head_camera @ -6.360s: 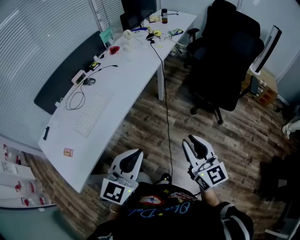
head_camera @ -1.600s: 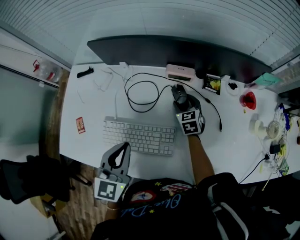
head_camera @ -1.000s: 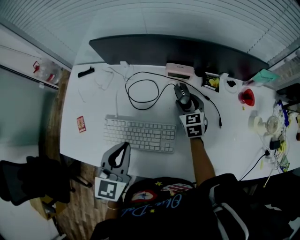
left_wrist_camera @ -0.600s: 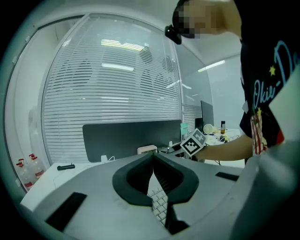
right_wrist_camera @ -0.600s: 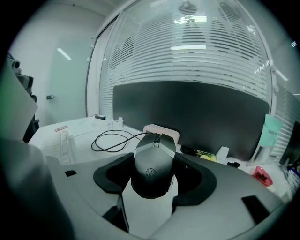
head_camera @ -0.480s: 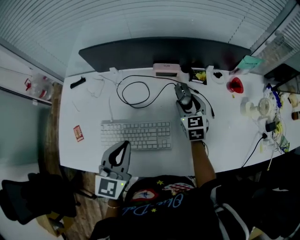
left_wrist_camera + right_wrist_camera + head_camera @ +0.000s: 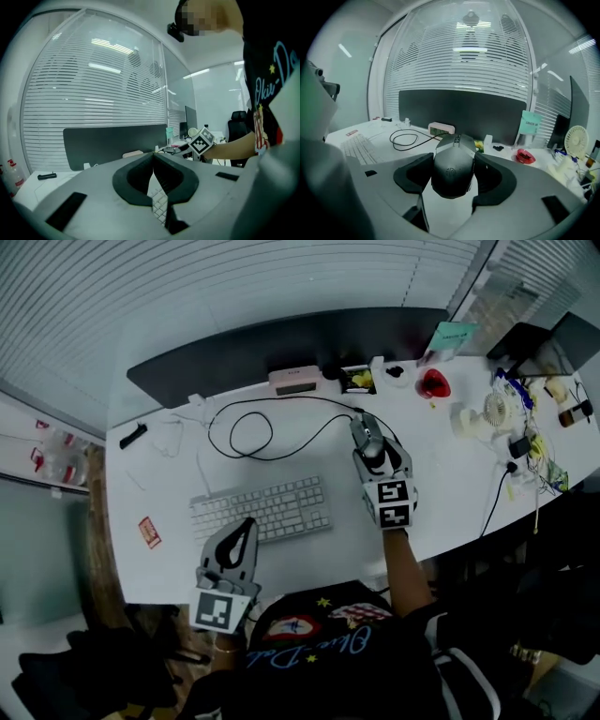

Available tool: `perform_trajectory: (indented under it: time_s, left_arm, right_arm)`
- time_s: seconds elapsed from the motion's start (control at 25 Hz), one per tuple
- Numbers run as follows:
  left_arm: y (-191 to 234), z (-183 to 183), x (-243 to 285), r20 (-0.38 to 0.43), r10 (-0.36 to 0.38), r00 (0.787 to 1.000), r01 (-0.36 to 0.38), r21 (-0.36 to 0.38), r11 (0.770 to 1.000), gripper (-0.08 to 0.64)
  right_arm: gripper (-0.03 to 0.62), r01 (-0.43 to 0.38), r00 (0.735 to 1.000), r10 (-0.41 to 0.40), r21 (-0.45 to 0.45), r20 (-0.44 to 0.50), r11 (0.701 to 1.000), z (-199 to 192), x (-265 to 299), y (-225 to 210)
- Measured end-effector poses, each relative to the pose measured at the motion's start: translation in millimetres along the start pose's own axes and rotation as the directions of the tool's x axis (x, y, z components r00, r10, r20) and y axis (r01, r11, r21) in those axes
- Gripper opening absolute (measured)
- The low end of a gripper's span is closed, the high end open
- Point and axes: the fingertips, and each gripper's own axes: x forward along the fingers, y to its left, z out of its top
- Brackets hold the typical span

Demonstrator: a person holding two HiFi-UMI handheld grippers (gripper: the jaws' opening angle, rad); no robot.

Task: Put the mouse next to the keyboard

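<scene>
The dark mouse [image 7: 368, 438] sits between the jaws of my right gripper [image 7: 371, 442], which is shut on it, over the white desk [image 7: 450, 484] to the right of the keyboard. In the right gripper view the mouse [image 7: 453, 165] fills the gap between the pads, and the gripper [image 7: 452, 172] points at the dark partition. The white keyboard [image 7: 261, 510] lies left of the mouse, a short gap away. My left gripper [image 7: 245, 526] hangs at the desk's front edge below the keyboard; its jaws are shut on nothing [image 7: 153, 158].
The mouse cable [image 7: 246, 435] loops behind the keyboard. Along the dark partition [image 7: 281, 343] stand a pink clock [image 7: 295, 382], a red bowl [image 7: 432, 385] and a small fan [image 7: 497, 411]. A red card [image 7: 149, 532] and a black marker [image 7: 132, 436] lie at the left.
My right gripper has drawn the mouse a little toward me and to the right, pulling the cable straighter. The head view has turned. The left gripper has stayed at the desk edge.
</scene>
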Motion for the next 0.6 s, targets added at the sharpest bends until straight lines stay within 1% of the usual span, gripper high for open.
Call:
perform_trajectory:
  time_s: [0.2, 0.32, 0.6]
  left_arm:
    - [-13, -1, 3, 0.002, -0.071, 0.997, 0.071, 0.011, 0.997, 0.0]
    - [-19, -3, 3, 0.002, -0.103, 0.995, 0.103, 0.016, 0.995, 0.0]
    - [-26, -2, -5, 0.008, -0.139, 0.99, 0.139, 0.036, 0.99, 0.0]
  right_arm:
    - [0.264, 0.061, 0.998, -0.06, 0.036, -0.025, 0.997, -23, -28, -9]
    - [0.264, 0.082, 0.996, -0.08, 0.06, -0.044, 0.995, -36, -41, -9]
    - [0.264, 0.113, 0.992, -0.107, 0.081, -0.073, 0.99, -62, -61, -2]
